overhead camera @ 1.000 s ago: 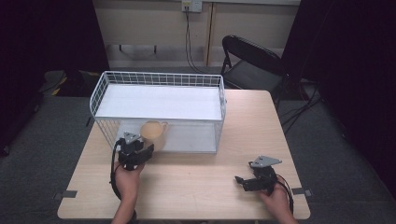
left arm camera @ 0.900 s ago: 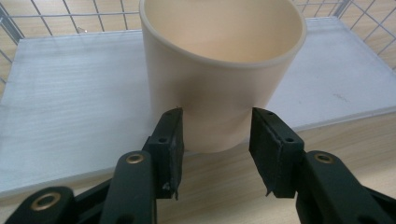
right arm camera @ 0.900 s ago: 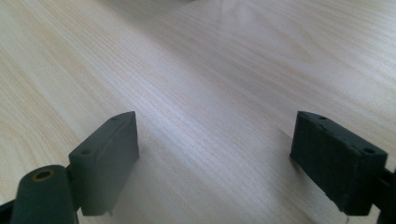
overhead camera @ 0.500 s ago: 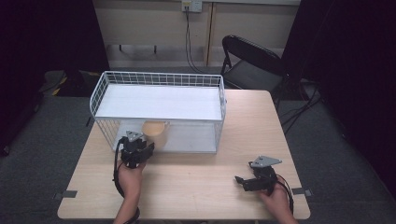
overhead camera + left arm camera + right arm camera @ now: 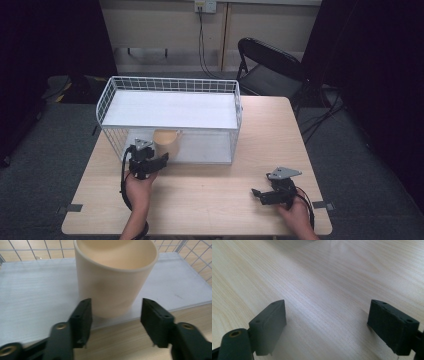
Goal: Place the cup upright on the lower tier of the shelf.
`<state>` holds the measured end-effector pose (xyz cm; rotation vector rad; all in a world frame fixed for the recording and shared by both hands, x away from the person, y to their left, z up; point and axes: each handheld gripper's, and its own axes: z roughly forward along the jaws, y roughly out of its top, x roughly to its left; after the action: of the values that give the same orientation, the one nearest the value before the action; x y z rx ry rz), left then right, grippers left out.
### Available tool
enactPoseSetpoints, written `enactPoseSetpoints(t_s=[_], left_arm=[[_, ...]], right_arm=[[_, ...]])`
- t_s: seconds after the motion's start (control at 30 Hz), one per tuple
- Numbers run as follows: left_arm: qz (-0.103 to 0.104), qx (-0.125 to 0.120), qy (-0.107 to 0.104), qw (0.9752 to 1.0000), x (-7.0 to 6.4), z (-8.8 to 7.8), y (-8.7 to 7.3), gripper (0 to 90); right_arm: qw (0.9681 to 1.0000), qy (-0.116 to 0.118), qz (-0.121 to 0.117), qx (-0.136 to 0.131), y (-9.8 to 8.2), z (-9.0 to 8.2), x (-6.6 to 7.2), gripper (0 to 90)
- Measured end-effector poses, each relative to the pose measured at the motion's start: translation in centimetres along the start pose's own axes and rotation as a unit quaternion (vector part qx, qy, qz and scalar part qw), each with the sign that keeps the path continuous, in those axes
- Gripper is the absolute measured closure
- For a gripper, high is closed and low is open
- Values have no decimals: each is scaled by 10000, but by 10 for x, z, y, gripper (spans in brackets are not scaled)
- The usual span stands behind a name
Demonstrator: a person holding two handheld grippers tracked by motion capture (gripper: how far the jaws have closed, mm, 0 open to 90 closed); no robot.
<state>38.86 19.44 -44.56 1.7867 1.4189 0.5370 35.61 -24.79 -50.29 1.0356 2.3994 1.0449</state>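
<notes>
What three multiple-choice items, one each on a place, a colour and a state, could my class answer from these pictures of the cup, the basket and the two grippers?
1. Where does the cup stand?
A. On the white floor of the wire basket, at its open front edge
B. On the bare table beside the right gripper
C. On the folding chair

2. What colour is the cup?
A. Dark blue
B. Cream
C. Bright green

3. How do the jaws of the left gripper stand?
A. Clamped on the basket's wire
B. Shut tight with nothing between them
C. Apart, one on each side of the cup's base, not pressing it

Key: 1 A, the left gripper view shows the cup upright on the white sheet near its front edge. 2 B, its wall and inside are pale cream. 3 C, the jaws have just been opening, and gaps show between pads and cup.
</notes>
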Motion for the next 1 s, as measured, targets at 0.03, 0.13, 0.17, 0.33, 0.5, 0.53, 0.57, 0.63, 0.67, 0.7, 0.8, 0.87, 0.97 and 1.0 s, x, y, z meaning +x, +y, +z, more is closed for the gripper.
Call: enactPoseSetpoints(t_s=[0.03,0.13,0.17,0.33,0.5,0.53,0.57,0.63,0.67,0.7,0.8,0.87,0.97,1.0], left_arm=[[-22,-34,-30,10000,0,0,0,386],[9,-57,-105,9999,1,-2,-1,327],[77,-94,-152,9998,2,-2,-2,301],[148,-57,-305,9994,3,-4,-6,232],[157,-4,-393,9991,5,-5,-10,211],[191,40,-399,9990,6,-6,-10,203],[178,38,-433,9989,7,-6,-11,197],[192,32,-463,9987,9,-8,-12,182],[192,35,-472,9987,9,-9,-12,181],[176,37,-475,9987,10,-10,-12,180],[224,82,-473,9986,11,-13,-12,178],[245,81,-519,9983,13,-15,-12,178],[297,76,-556,9980,13,-18,-13,176],[296,81,-544,9980,13,-18,-13,176]], right_arm=[[10000,1,1,-1,0,0,0,145],[10000,0,1,0,0,0,0,145],[10000,0,1,-1,0,0,0,145],[10000,0,-1,-3,0,0,0,145],[10000,0,1,0,0,0,0,145],[10000,1,-1,-2,0,0,0,145],[10000,0,0,-1,0,0,0,145],[10000,1,0,-1,0,0,0,145],[10000,1,0,-2,0,0,0,145],[10000,1,1,-1,0,0,0,145],[10000,0,0,-2,0,0,0,145],[10000,1,0,-2,0,0,0,145],[10000,0,0,-2,0,0,0,145],[10000,1,0,-2,0,0,0,145]])
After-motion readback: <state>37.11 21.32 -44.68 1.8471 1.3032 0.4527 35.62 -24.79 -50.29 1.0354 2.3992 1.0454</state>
